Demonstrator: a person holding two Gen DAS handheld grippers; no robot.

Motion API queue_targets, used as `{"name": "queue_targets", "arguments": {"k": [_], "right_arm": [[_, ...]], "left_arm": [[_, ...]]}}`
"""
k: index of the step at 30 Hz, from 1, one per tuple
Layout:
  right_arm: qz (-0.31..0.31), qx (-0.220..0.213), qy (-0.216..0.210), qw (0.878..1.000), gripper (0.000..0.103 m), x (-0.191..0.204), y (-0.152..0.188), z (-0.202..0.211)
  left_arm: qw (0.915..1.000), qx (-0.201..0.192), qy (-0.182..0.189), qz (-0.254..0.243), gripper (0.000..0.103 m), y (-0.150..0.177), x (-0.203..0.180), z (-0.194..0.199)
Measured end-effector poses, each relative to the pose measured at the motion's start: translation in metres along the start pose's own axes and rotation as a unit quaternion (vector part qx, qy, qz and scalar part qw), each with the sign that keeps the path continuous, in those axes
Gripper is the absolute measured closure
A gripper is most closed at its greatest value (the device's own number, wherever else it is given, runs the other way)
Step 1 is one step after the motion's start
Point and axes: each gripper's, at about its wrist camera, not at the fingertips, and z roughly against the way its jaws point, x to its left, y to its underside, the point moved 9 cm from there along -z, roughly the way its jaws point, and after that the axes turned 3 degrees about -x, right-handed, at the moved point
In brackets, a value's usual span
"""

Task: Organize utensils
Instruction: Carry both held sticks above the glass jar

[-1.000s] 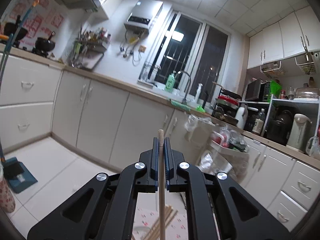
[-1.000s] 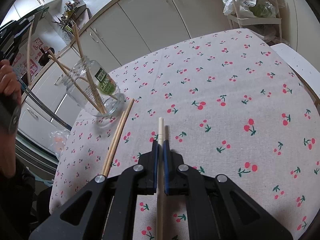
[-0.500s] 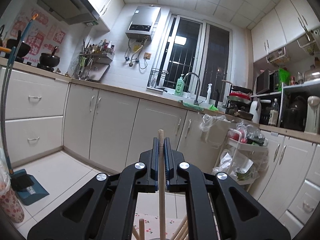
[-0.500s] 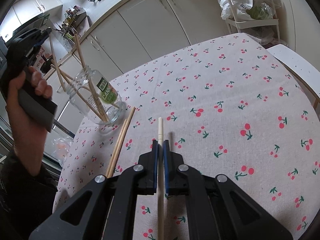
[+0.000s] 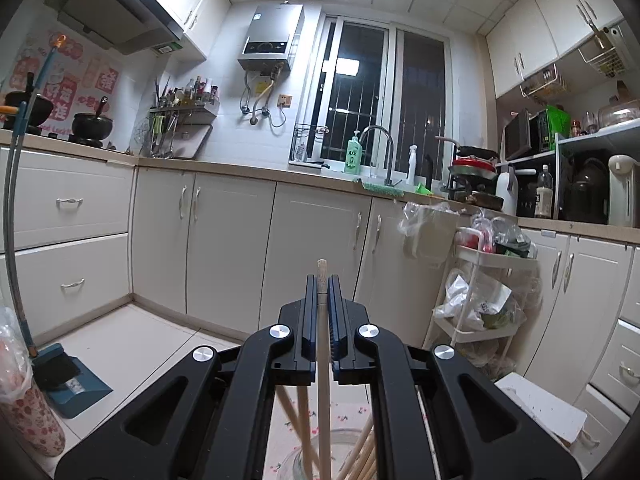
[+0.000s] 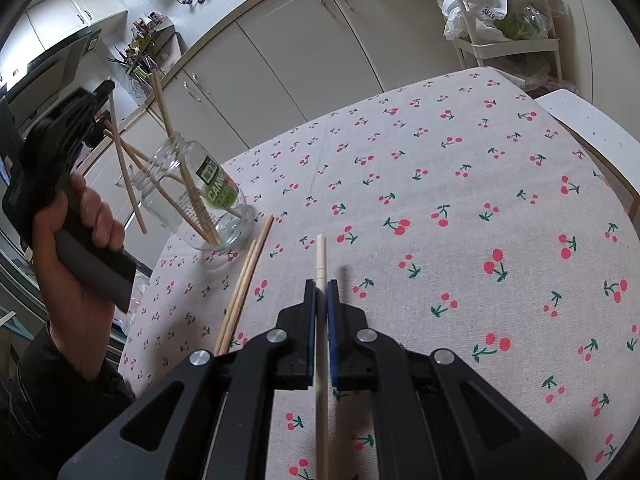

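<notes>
Roughly midway, we judge: several chopsticks already stand in the glass jar (image 6: pixel 192 196), directly below our left claw (image 5: pixel 322 280), which is clamped on a chopstick (image 5: pixel 322 344) poised over the jar's mouth. Our right claw (image 6: pixel 321 284) is clamped on another chopstick (image 6: pixel 321 256) above the counter (image 6: pixel 460 184); a loose pair (image 6: pixel 244 288) lies just left of it.

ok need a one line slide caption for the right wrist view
Right gripper holds a chopstick over the cherry tablecloth; left gripper lowers another toward the glass jar.
</notes>
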Motion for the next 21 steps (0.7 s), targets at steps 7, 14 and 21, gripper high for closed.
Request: {"name": "queue_targets", "arguments": {"k": [7, 14, 21], "right_arm": [[0.001, 0.002, -0.001, 1.000, 0.097, 0.000, 0.000, -0.001], [-0.001, 0.004, -0.004, 1.000, 0.097, 0.000, 0.000, -0.002], [-0.003, 0.005, -0.007, 1.000, 0.097, 0.000, 0.000, -0.002]], "left_arm": [[0.9998, 0.001, 0.000, 0.021, 0.098, -0.010, 0.008, 0.003], [0.9963, -0.058, -0.004, 0.063, 0.098, -0.059, 0.010, 0.003], [0.9970, -0.052, -0.004, 0.057, 0.098, -0.060, 0.005, -0.007]]}}
